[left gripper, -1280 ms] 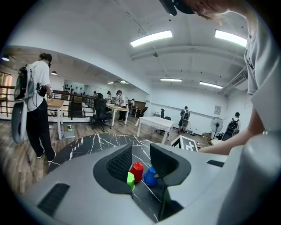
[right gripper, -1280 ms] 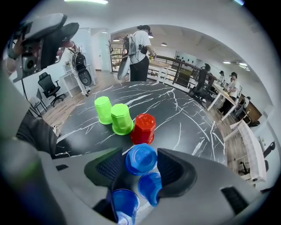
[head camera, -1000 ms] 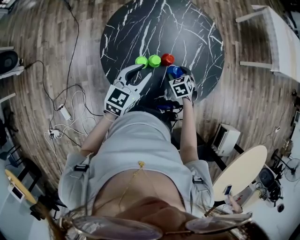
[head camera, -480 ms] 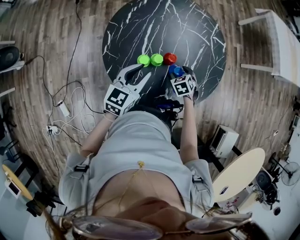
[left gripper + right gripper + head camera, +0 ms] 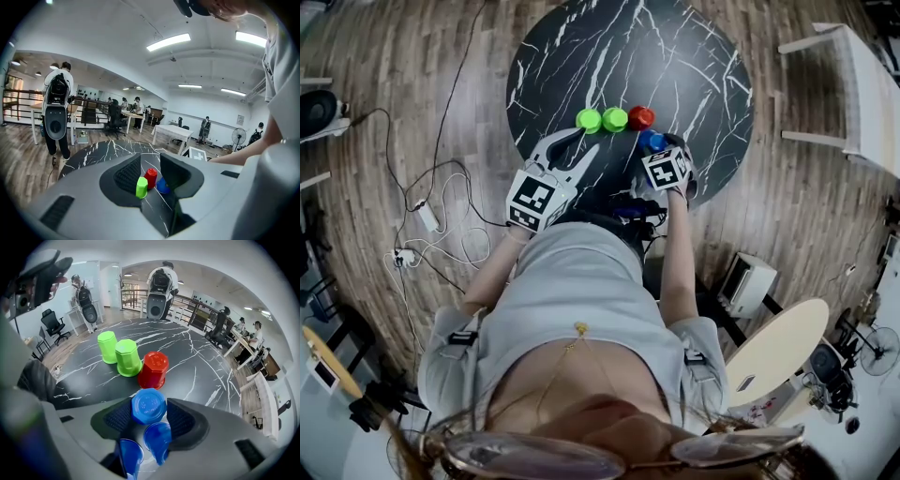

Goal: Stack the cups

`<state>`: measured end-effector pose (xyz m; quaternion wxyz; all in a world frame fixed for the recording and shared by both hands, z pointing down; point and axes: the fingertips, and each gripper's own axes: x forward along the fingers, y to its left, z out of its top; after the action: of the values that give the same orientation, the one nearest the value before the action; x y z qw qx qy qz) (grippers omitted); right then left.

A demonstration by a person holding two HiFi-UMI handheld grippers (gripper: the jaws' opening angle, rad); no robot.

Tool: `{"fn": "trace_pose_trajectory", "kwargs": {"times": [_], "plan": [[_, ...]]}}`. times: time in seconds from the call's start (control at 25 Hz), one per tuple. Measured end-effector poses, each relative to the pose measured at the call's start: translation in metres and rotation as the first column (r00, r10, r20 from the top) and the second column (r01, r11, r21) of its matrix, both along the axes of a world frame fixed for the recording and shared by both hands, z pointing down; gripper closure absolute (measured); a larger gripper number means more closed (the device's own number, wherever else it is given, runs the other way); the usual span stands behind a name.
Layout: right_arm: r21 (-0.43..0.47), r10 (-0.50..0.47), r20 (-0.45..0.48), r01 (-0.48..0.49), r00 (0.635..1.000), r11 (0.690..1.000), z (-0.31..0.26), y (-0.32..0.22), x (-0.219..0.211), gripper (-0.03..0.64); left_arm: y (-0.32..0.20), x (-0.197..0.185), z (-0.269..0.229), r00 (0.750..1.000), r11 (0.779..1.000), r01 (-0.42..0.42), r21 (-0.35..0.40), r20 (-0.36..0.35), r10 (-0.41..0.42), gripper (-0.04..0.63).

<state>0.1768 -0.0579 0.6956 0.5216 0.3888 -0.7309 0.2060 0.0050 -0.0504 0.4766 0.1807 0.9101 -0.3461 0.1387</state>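
Upside-down cups stand in a row on the round black marble table [image 5: 694,56]: two green cups [image 5: 588,119] [image 5: 614,118] and a red cup [image 5: 640,116]. Just in front of the red cup [image 5: 154,370] a blue cup [image 5: 148,405] stands upside down between the jaws of my right gripper [image 5: 149,414]. These jaws are closing, and both pads touch its sides. My left gripper [image 5: 577,148] hovers near the table's front left, open and empty. Through its jaws, in the left gripper view, I see a green cup [image 5: 141,186], the red cup [image 5: 150,177] and the blue cup [image 5: 162,186].
Cables and a power strip [image 5: 427,220] lie on the wooden floor at the left. A white chair [image 5: 853,84] stands at the right, a beige round table [image 5: 783,347] at the lower right. A person [image 5: 159,287] stands beyond the table's far edge.
The head view has shifted a little. Both grippers and the cups stay almost where they were, and the right gripper stays round the blue cup.
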Motion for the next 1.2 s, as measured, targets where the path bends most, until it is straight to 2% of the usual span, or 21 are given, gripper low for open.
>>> {"fn": "trace_pose_trajectory", "kwargs": {"times": [1.2], "plan": [[0.069,-0.029,0.039,0.026,0.999,0.997,-0.062,0.004,-0.015,0.377,-0.011,-0.008,-0.002,1.0,1.0,0.012,0.025,0.008,-0.013,0.465]]}}
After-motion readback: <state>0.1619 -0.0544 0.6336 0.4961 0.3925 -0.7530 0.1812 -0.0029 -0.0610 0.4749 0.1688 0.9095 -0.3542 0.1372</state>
